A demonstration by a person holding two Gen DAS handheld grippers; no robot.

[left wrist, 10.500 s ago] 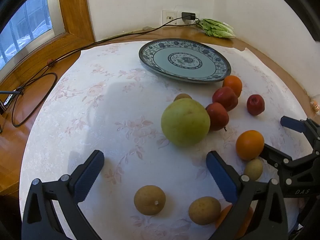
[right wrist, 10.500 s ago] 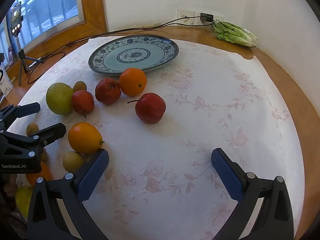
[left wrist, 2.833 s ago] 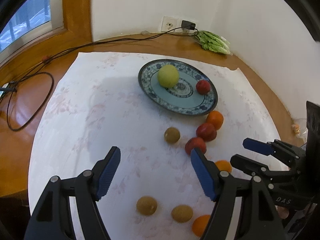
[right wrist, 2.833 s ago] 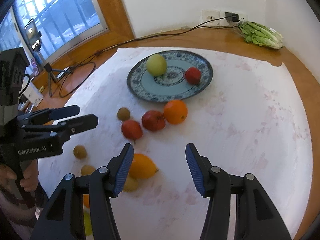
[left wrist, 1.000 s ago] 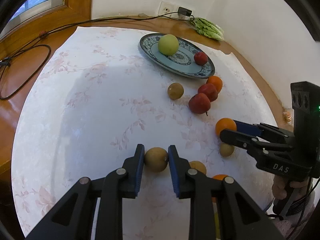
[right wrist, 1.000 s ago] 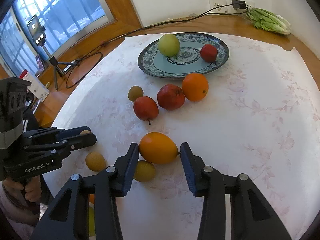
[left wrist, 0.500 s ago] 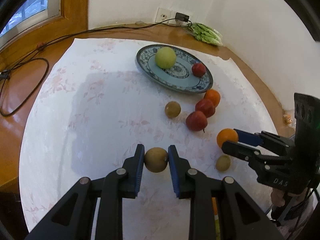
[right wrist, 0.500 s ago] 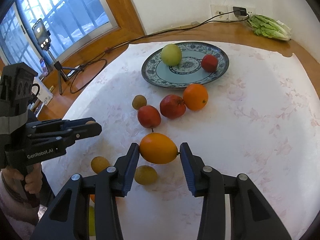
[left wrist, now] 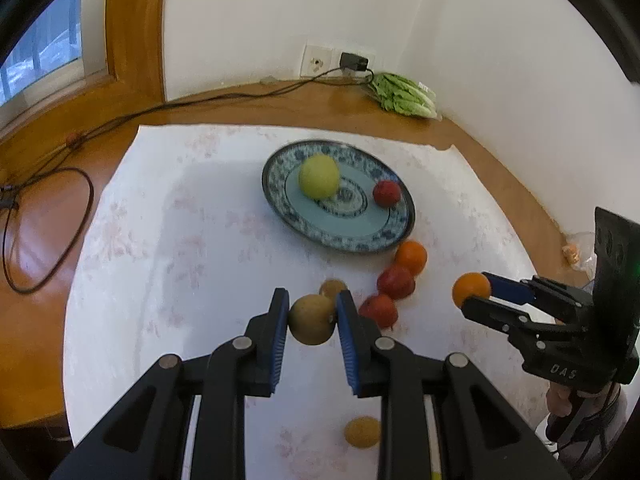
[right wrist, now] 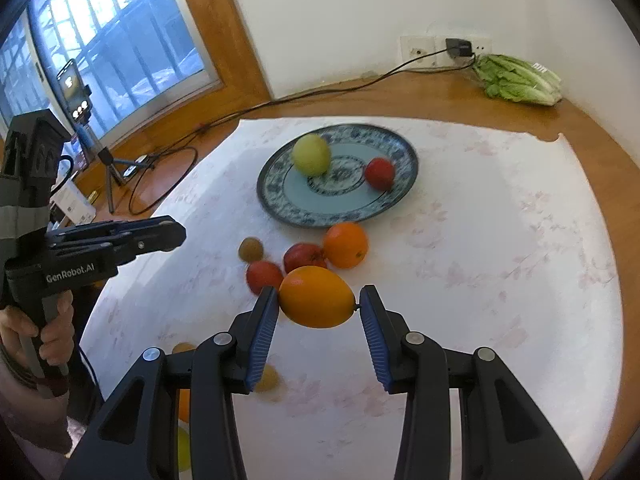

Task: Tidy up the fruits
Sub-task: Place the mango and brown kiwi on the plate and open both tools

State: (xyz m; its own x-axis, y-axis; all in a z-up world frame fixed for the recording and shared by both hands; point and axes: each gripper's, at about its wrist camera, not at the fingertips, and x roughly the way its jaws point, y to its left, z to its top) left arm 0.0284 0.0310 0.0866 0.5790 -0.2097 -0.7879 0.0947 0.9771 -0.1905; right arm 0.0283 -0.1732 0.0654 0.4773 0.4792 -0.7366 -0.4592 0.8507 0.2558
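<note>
Both hands are in the carrying step, each with a fruit lifted clear of the tabletop (left wrist: 168, 248) and the plate (left wrist: 280, 208) ahead as the likely goal; the left gripper (left wrist: 312, 320) has its fingers clamped on a small brown fruit (left wrist: 311, 319), and the right gripper (right wrist: 318, 308) has its fingers pressed on either end of an orange oval fruit (right wrist: 316, 297), stem tip against the right-hand pad.

The plate already holds a green apple (right wrist: 311, 155) toward its far left and a small red fruit (right wrist: 379, 173) on its right; the near half of the plate lies bare.

Fruit not yet gathered lies between the grippers and the plate: an orange (right wrist: 345, 245) just beside the plate's near rim, two red apples (right wrist: 304, 257) touching or nearly so, a small brown one (right wrist: 250, 249) to their left, and a few more close below the grippers.

Judging from this, the next move calls for carrying both fruits over the loose cluster and lowering them onto the bare near part of the plate, apart from each other and from the apple, before the fingers part; a round fruit let go too high may roll off the shallow rim.
</note>
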